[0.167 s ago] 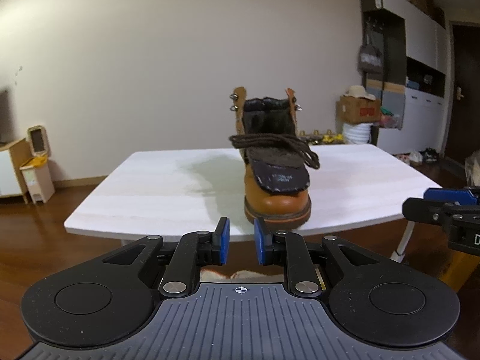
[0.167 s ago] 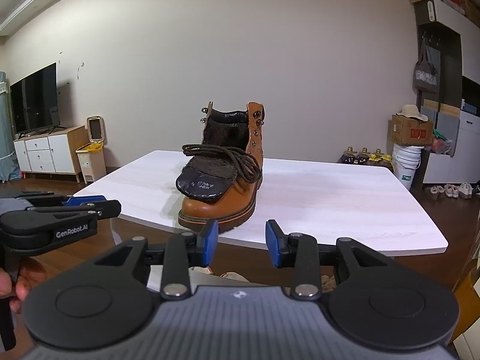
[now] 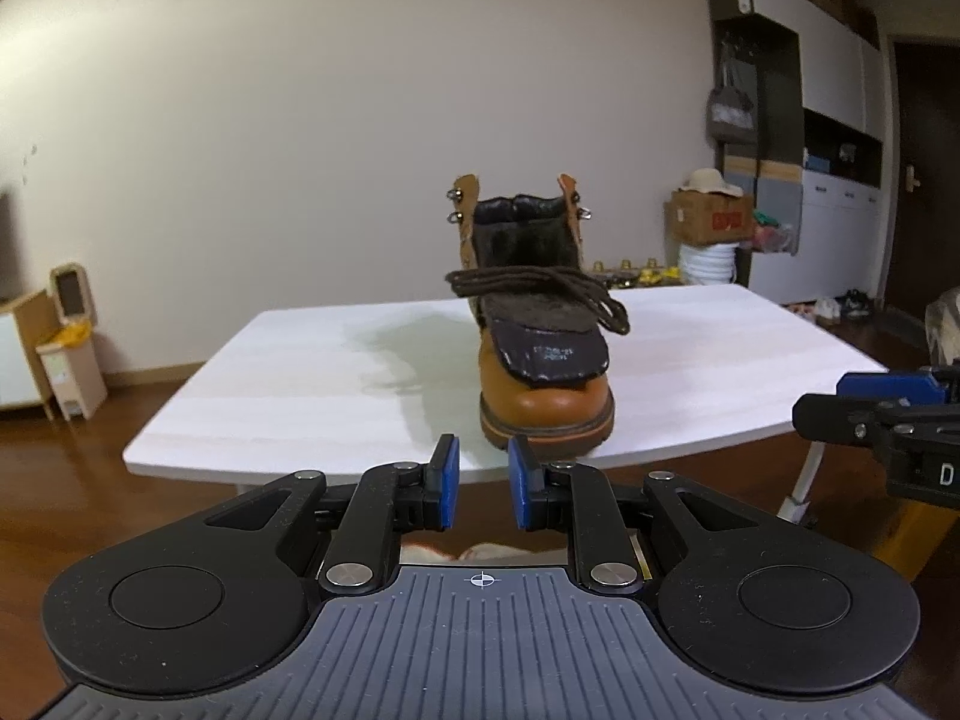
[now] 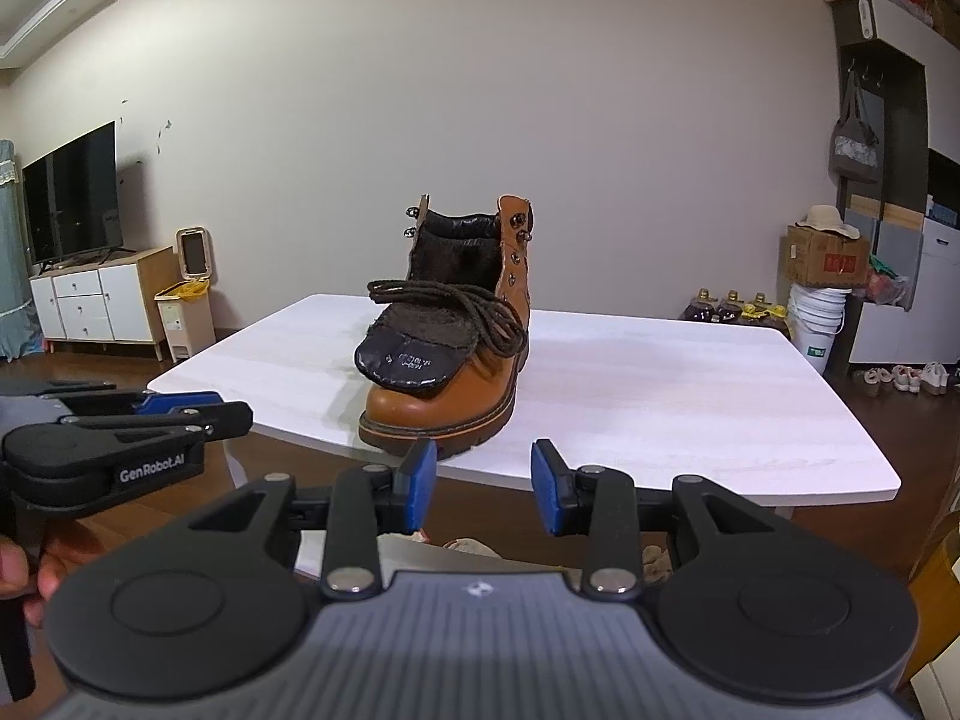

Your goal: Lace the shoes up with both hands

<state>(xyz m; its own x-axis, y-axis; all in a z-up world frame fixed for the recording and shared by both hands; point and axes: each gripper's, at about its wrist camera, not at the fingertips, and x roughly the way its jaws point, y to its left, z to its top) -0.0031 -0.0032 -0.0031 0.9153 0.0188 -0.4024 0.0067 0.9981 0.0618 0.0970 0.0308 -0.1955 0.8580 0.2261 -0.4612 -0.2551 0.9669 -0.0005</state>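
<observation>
Right wrist: bin (image 4: 187, 294) behind table (image 4: 660, 396).

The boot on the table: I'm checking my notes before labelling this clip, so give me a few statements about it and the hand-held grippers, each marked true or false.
1. The boot stands upright on the white table, toe toward the cameras. True.
2. The laces are threaded through the upper hooks. False: they lie in a loose pile on the folded-down tongue.
3. The left hand-held gripper is open and holds nothing. True.
4. The right hand-held gripper is clamped on a lace. False: its jaws stand apart and empty, short of the boot.
5. A second boot lies beside the first. False: only one boot is on the table.
</observation>
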